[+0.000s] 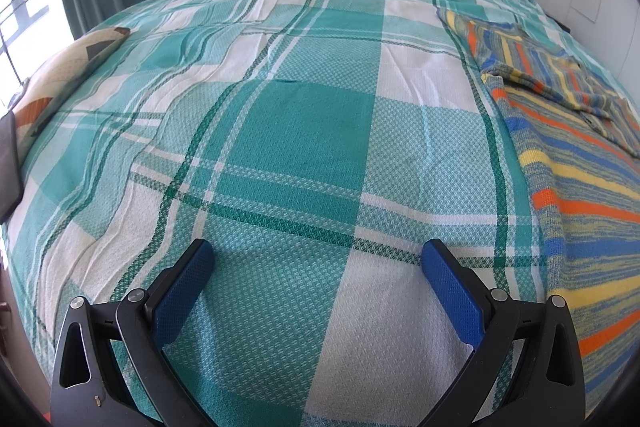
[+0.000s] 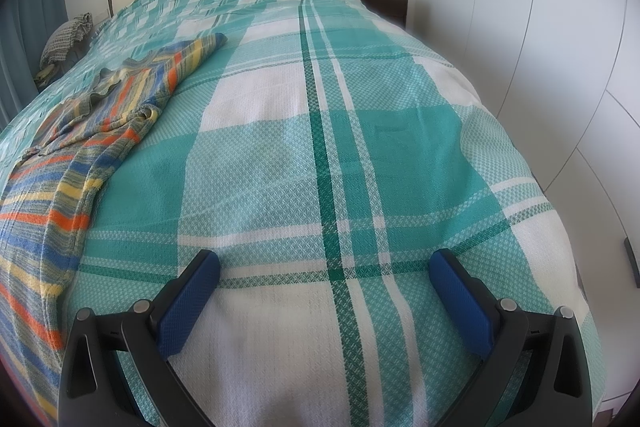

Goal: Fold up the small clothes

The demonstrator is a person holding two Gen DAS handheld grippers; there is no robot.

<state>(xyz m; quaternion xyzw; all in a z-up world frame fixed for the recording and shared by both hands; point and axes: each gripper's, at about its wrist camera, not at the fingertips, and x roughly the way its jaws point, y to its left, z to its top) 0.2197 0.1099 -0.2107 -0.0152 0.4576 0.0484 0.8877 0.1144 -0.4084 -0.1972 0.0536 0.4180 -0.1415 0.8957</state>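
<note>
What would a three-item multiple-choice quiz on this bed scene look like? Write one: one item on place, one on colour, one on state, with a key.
1. In the left wrist view, the striped knit garment lies on which side of the left gripper?
A. left
B. right
C. between its fingers

2. The plaid bedspread is mainly:
A. teal and white
B. red and black
C. plain grey

3. The right gripper is:
A. shut on the garment
B. shut on nothing
C. open

Key: 1 B, the garment fills the right edge of that view. 2 A, teal and white checks cover the bed. 3 C, its blue pads stand wide apart over bare bedspread.
</note>
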